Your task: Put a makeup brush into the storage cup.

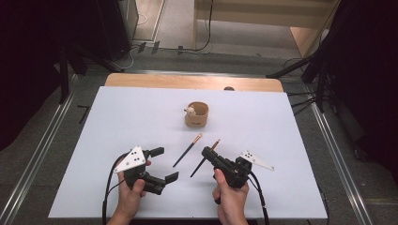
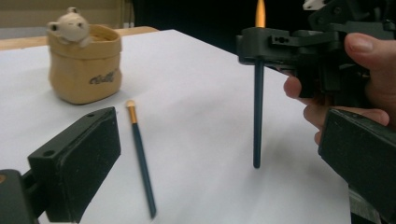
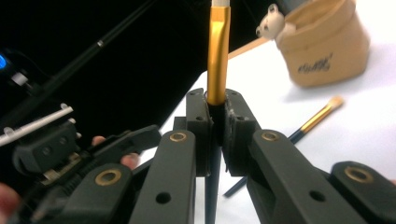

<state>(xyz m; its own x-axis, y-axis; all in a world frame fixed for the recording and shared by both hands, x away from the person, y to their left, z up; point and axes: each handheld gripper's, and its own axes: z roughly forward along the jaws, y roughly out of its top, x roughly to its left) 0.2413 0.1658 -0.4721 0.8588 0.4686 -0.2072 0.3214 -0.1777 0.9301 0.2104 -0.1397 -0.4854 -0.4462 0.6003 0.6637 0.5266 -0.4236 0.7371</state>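
Note:
Two dark sticks with gold ends are on the white board. One stick [image 1: 187, 151] [image 2: 141, 161] [image 3: 317, 116] lies flat between the grippers. My right gripper [image 1: 207, 152] [image 3: 215, 119] [image 2: 275, 44] is shut on the other stick [image 1: 199, 168] [image 2: 258, 116] [image 3: 218, 56], just below its gold end. That stick stands steeply, and its dark tip rests on the board. My left gripper [image 1: 165, 164] [image 2: 219, 163] is open to the left of the flat stick, with nothing between its jaws. Farther back stands a tan pouch [image 1: 197, 119] [image 2: 84, 74] [image 3: 322, 46] with a small bear figure [image 1: 190, 111] on its rim.
The white board [image 1: 117, 122] covers a wooden table whose far edge [image 1: 192, 82] shows behind it. Metal rails [image 1: 42, 140] run along both sides on the floor. Dark stand legs [image 1: 300, 65] and cables lie beyond the far corners.

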